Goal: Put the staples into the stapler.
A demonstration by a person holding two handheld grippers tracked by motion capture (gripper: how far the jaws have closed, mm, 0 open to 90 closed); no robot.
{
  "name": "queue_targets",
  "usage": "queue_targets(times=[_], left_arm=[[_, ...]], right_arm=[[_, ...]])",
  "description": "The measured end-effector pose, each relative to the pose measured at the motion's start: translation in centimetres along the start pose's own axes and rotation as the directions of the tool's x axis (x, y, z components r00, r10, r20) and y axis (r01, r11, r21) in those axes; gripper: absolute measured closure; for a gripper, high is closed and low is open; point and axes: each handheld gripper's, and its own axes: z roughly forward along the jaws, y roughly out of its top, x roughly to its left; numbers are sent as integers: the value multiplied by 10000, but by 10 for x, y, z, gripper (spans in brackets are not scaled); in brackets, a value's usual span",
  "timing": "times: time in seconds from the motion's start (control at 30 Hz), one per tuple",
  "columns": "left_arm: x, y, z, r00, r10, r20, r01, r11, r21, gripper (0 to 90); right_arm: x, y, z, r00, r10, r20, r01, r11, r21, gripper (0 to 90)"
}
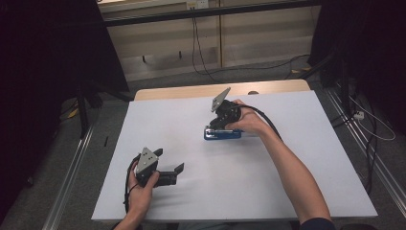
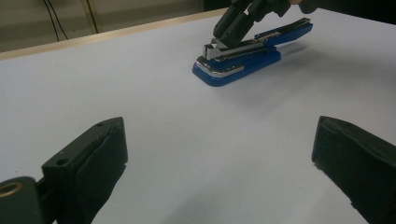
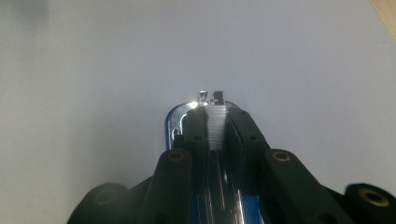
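The blue plastic stapler with its silver metal staple channel (image 1: 222, 133) lies flat a little right of the middle of the white table top (image 1: 297, 177), well apart from the left gripper (image 1: 168, 160), which is held low near the table's front left edge with its two black jaws spread wide and nothing between them. To the right of that, the right gripper (image 1: 215, 125) comes down onto the stapler from above. Its jaws are pressed against both sides of the metal channel near the stapler's front end.
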Motion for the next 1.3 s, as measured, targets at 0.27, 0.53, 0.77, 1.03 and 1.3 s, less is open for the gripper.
queue_targets(times=[0.27,0.53,0.77,1.03,1.3], left_arm=[[0,0,0,10000,1,4,-1,10000,-25,36],[0,0,0,10000,4,19,-4,10000,-36,36],[0,0,0,10000,19,13,-19,10000,0,36],[0,0,0,10000,1,-15,-1,10000,-6,36],[-2,0,2,9999,85,57,-85,9999,72,36]], right_arm=[[0,0,3,10000,-18,-50,18,10000,76,796],[-1,3,4,9997,-219,-56,221,9995,229,796],[-1,4,4,9997,-231,-54,232,9994,238,796],[0,5,4,9996,-290,-47,291,9992,262,795],[-1,5,5,9998,-217,-39,217,9996,191,791]])
